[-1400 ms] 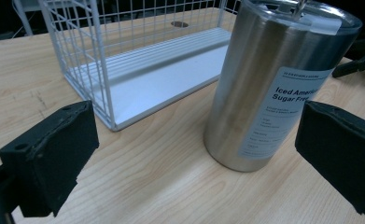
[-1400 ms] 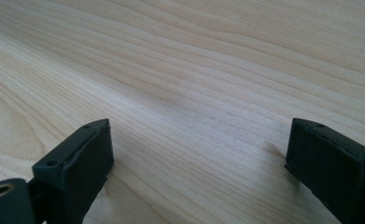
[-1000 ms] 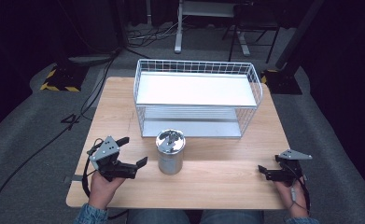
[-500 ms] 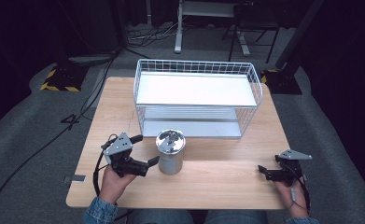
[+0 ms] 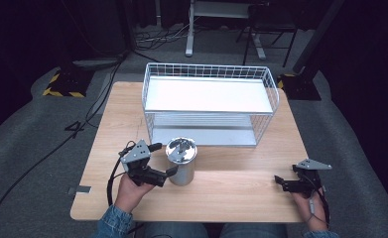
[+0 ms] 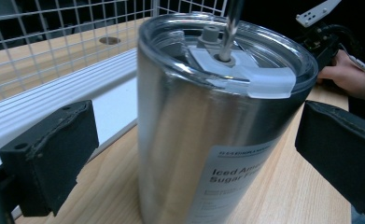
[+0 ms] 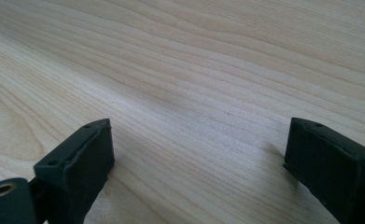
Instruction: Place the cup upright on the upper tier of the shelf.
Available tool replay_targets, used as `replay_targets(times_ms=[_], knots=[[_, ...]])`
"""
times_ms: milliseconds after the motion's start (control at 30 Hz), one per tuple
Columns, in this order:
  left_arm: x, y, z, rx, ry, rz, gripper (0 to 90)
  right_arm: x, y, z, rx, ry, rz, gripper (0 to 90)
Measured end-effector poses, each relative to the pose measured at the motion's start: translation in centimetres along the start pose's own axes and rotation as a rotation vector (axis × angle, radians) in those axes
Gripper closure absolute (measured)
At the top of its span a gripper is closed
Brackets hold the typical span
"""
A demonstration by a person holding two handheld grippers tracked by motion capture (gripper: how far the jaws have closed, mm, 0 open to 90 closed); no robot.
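Jaws of our left gripper point(image 6: 194, 158) stand spread around the lidded steel tumbler point(image 6: 208, 121), not touching it; our right gripper point(image 7: 199, 172) gapes over bare wooden table point(image 7: 208, 70).

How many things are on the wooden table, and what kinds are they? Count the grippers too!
Steel tumblers with a clear lid: 1
White wire baskets: 1
Handheld grippers: 2, the left gripper with open jaws around the tumbler, the right gripper open over bare wood
Total: 4
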State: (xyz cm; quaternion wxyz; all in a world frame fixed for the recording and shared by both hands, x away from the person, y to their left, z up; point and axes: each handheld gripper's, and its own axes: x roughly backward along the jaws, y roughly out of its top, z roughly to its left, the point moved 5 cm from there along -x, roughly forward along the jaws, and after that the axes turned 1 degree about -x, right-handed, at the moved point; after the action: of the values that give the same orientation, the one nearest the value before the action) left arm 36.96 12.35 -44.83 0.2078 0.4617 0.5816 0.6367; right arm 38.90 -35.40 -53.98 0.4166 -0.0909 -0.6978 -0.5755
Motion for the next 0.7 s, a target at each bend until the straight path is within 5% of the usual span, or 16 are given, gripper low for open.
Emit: replay_targets(times_ms=[400, 700], knots=[[-2.9, -0.2, -0.7, 0.010, -0.013, 0.026, 0.5, 0.0, 0.0, 0.0, 0.004, -0.002, -0.002, 8.6], [-4.0, -0.3, -0.4, 0.012, -0.038, -0.025, 0.0, 0.0, 0.0, 0.0, 0.003, -0.007, -0.004, 9.3]])
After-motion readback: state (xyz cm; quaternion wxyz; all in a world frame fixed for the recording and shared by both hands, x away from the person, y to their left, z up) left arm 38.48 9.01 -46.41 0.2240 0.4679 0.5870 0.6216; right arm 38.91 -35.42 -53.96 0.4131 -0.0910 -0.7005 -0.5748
